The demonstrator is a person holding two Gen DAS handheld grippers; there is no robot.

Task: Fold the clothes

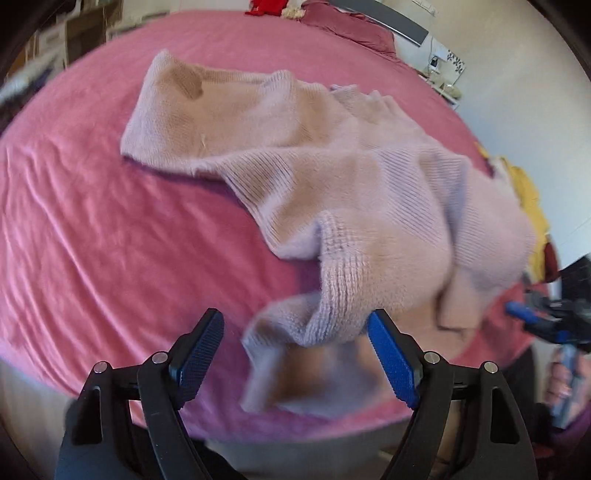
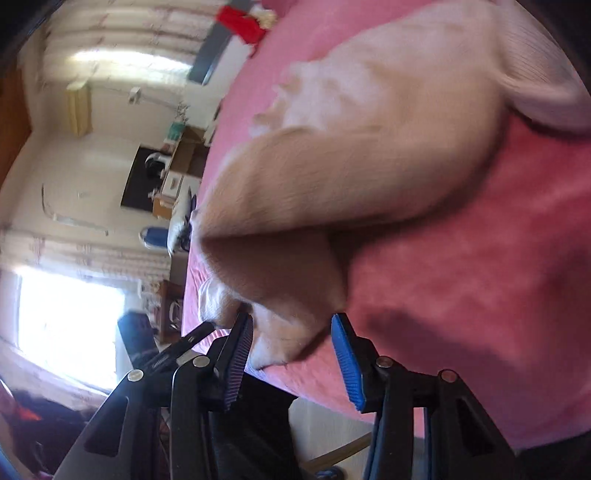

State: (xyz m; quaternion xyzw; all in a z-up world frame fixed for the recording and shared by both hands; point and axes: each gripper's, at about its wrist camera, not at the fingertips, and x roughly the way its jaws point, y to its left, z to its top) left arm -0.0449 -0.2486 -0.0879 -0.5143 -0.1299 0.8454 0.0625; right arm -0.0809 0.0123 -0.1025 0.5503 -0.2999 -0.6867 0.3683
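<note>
two open claws, one rumpled sweater

two grippers frame what we see, nearest first. at the bottom of the left wrist view our left gripper (image 1: 295, 354) stands released, jaws wide apart, with a drooping fold of the pale pink knit sweater (image 1: 332, 184) between and just above the pads; we cannot tell whether cloth touches them. at the bottom of the right wrist view our right gripper (image 2: 291, 350) is likewise spread, a fuzzy corner of the sweater (image 2: 351, 155) hanging between its fingers, not clamped.

the garment lies crumpled across the middle of the frame, one sleeve reaching toward the upper left.

we judge the risks so: closing on a single layer of this loose, stretchy knit could drag the whole piece askew, and the blur suggests quick motion, so a pinch may miss the hem.

beneath it spreads the pink bedspread (image 1: 92, 221), creased. farther off, a yellow garment (image 1: 532, 199) sits at the right edge, red cloth (image 1: 266, 5) at the top, and a bright window (image 2: 70, 314) at the lower left of the right view.
</note>
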